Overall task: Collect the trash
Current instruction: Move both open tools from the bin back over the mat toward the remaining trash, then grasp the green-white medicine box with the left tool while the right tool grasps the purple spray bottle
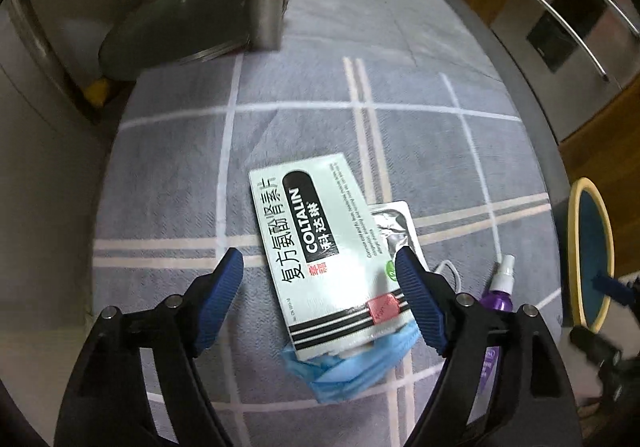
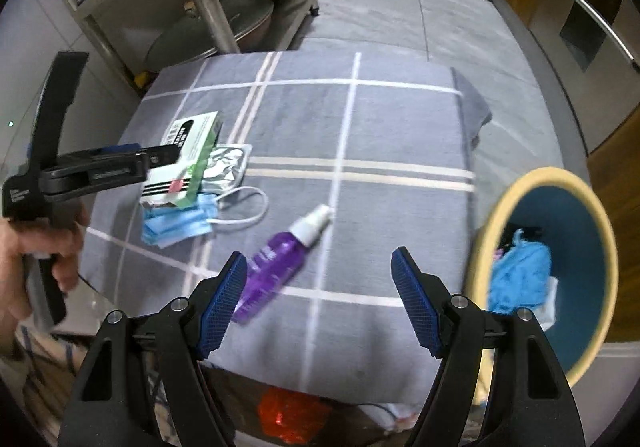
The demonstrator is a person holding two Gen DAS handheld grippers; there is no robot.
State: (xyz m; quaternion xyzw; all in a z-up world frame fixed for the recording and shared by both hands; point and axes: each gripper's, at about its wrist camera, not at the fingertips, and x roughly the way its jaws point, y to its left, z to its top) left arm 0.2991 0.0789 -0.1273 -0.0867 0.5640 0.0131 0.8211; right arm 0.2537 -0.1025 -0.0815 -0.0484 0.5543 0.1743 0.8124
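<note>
Hovering spread-jawed, the left gripper (image 1: 320,271) straddled the medicine box (image 1: 324,247) near the cloth's (image 2: 400,119) left edge, ready to pinch; the right gripper (image 2: 318,271) hung spread and empty near the bin (image 2: 492,215).

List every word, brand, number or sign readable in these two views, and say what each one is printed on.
"COLTALIN": medicine box, white on its black band.
"科达琳": same band, beside the brand.
"复方氨酚肾素片": large black characters along the box.
Small English print and the code on the box: too small to read.
Purple spray bottle: label blurred.
Lettering on the left tongs, seen from the right wrist: unreadable.
</note>
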